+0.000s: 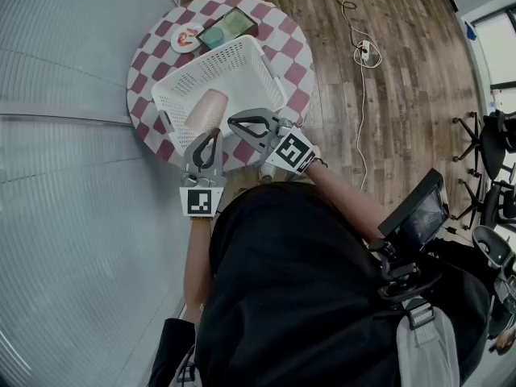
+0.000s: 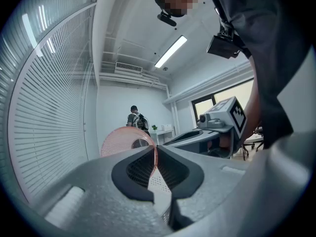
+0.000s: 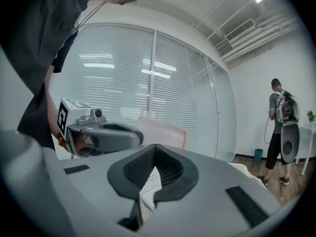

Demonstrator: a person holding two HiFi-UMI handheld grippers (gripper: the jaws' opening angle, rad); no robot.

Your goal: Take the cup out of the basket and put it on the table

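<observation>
A pink cup (image 1: 207, 110) lies on its side in the white perforated basket (image 1: 242, 55) on the round checkered table (image 1: 300, 51). My left gripper (image 1: 211, 135) is at the cup's near end. In the left gripper view the cup (image 2: 121, 141) faces me mouth-on, and its rim runs between the jaws of my left gripper (image 2: 156, 154), which is shut on it. My right gripper (image 1: 235, 122) is shut on the basket's near wall (image 3: 148, 186), just right of the cup (image 3: 160, 130). The right gripper view shows that gripper (image 3: 154, 154) pinching the mesh.
A dark tablet (image 1: 228, 27) and a small plate (image 1: 186, 38) lie on the table behind the basket. Glass walls with blinds stand to the left. A power strip with cable (image 1: 364, 51) lies on the wood floor. Another person (image 3: 281, 127) stands far off.
</observation>
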